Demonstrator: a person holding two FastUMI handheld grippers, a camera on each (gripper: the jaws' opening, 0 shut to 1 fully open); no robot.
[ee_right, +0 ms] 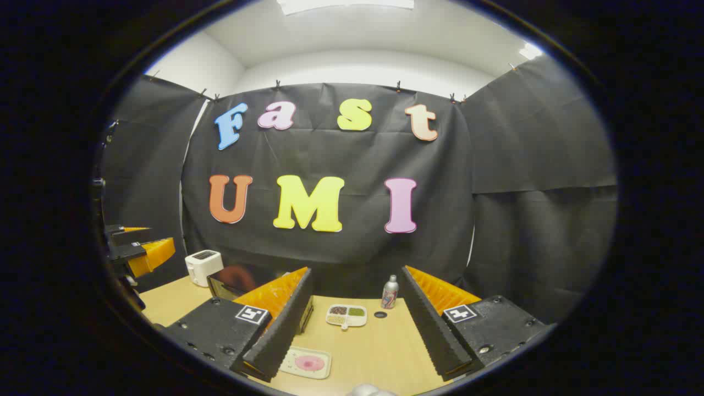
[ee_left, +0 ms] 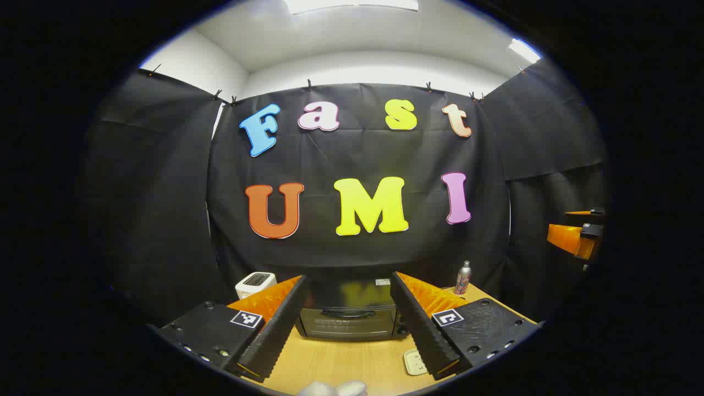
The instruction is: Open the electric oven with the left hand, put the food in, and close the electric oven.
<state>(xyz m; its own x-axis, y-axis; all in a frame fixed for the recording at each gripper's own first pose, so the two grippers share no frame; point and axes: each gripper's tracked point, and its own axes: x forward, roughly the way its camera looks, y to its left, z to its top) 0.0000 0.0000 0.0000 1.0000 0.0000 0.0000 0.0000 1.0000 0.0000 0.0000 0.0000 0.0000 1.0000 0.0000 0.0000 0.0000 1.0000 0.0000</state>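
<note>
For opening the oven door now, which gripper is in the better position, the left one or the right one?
Left. The left gripper is open and faces the closed oven, with the door handle framed between its fingers. The right gripper points at bare table and the sectioned dish, with the oven off to its left.
</note>
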